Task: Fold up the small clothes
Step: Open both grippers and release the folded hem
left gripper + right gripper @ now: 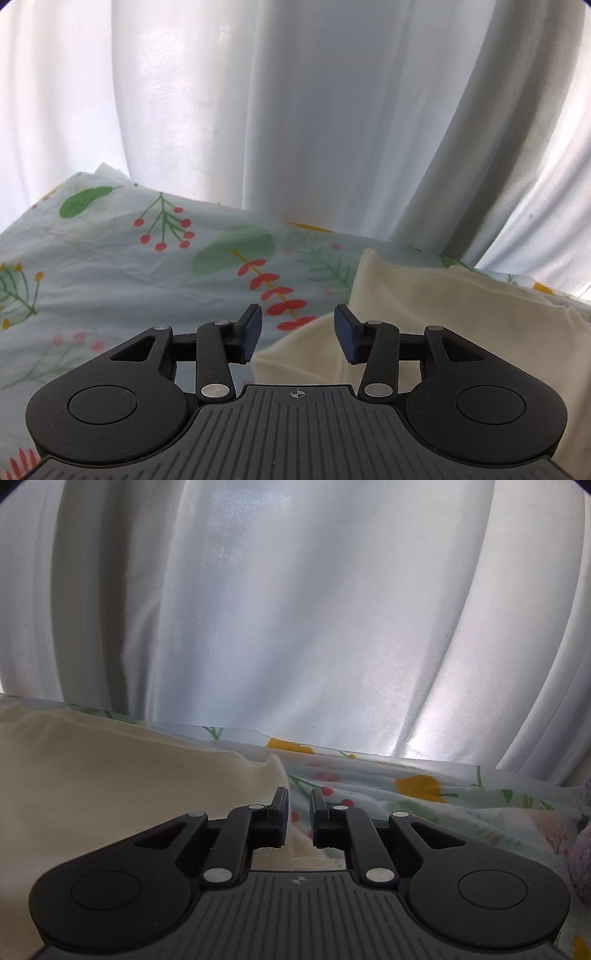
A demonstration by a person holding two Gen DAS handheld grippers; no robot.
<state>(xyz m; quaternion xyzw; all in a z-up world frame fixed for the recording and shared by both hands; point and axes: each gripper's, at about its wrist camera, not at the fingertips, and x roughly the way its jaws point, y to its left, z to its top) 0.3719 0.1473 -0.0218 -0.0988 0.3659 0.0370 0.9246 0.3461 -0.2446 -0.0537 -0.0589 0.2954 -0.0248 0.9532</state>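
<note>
White curtain (295, 110) fills the whole back of both my views, hanging in folds. Below it the floral sheet (110, 258) covers the surface, pale with green leaves, red berries, yellow blooms, a bit creased. Cream garment (424, 314) lies on the sheet: right half of my left wrist view, left half of my right wrist view (110, 775), so it sits between my two tools. Its top edge is rumpled and one corner pokes up near the right tool.

Left gripper (297, 338): jaws parted about halfway, nothing between the blue pads, cloth edge lies below the gap, not pinched. Right gripper (299, 818): jaws nearly together, a thin gap left, and I see only sheet and cloth edge through it; nothing gripped as far as I can tell. Purple fuzzy thing (581, 842) at far right edge of the right view, mostly cut off, can't identify.
</note>
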